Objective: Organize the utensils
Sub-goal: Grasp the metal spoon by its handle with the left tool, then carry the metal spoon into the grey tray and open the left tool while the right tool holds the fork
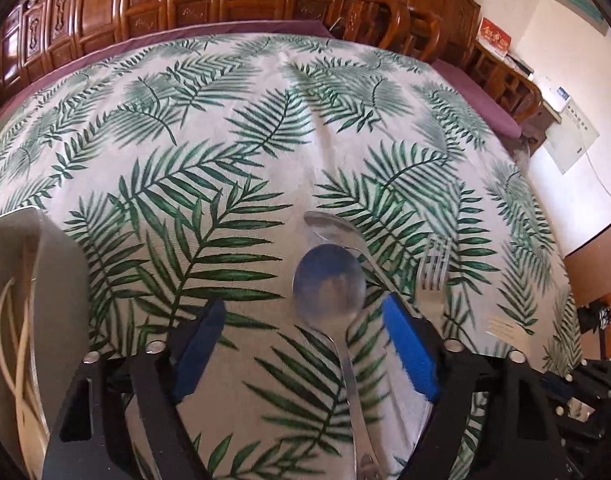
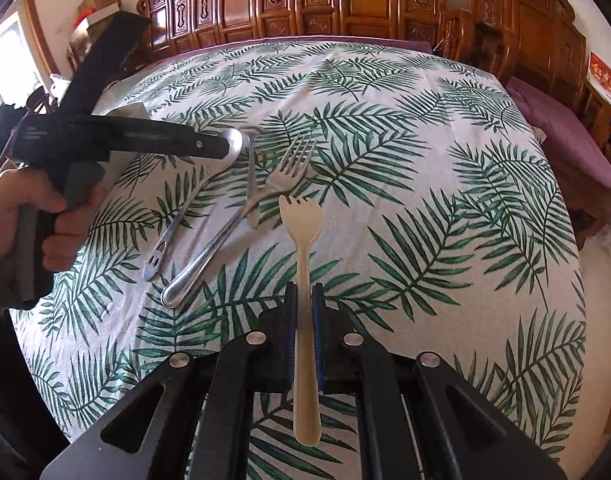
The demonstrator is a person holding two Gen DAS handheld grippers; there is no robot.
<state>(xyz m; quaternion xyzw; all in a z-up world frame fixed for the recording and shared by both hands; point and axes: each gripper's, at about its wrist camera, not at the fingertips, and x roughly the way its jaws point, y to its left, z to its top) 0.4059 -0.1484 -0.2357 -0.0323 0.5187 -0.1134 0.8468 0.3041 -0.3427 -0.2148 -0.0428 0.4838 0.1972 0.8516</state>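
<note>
In the left wrist view, my left gripper [image 1: 305, 306] hangs open over a metal spoon [image 1: 329, 280] lying on the leaf-print tablecloth [image 1: 233, 152]. The spoon's bowl sits between the blue pads [image 1: 409, 344], with a gap on each side. A second spoon [image 1: 329, 222] and a metal fork [image 1: 433, 268] lie just beyond. In the right wrist view, my right gripper [image 2: 304, 292] is shut on the handle of a cream plastic fork [image 2: 301, 220], tines pointing away. The left gripper [image 2: 225, 146] shows there over the metal spoon [image 2: 177, 220], beside the metal fork [image 2: 289, 168].
A grey container [image 1: 53, 280] with pale sticks inside stands at the left of the left gripper. A hand [image 2: 45, 208] holds the left gripper's handle. Carved wooden furniture [image 2: 345, 0] lines the far side, with chairs [image 1: 405, 28] at the right corner.
</note>
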